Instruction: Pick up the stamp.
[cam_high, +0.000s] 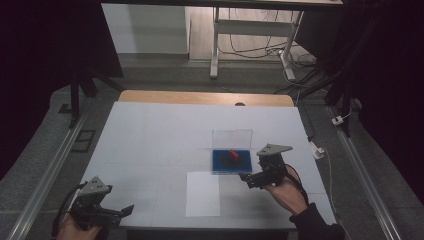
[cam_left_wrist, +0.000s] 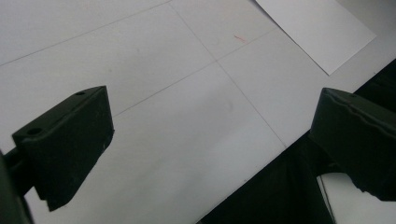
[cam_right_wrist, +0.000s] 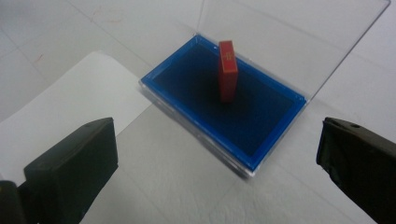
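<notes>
A shallow blue tray (cam_high: 220, 164) (cam_right_wrist: 187, 107) with a clear lid (cam_high: 231, 137) (cam_right_wrist: 289, 32) standing open behind it lies on the white table right of centre. A small red block (cam_high: 233, 155) (cam_right_wrist: 227, 70) stands upright inside it. My right gripper (cam_high: 248, 178) (cam_right_wrist: 217, 163) hovers just in front and to the right of the tray, jaws open and empty, pointing at it. My left gripper (cam_high: 127, 210) (cam_left_wrist: 210, 144) is at the table's front left corner, open, with nothing between its jaws, over bare table.
A white sheet of paper (cam_high: 203, 194) (cam_left_wrist: 317, 30) (cam_right_wrist: 70, 107) lies flat in front of the tray. The white table cover (cam_high: 150, 140) ends at a wooden strip (cam_high: 205, 97) at the back. Dark floor, cables and a desk frame (cam_high: 250, 30) lie beyond.
</notes>
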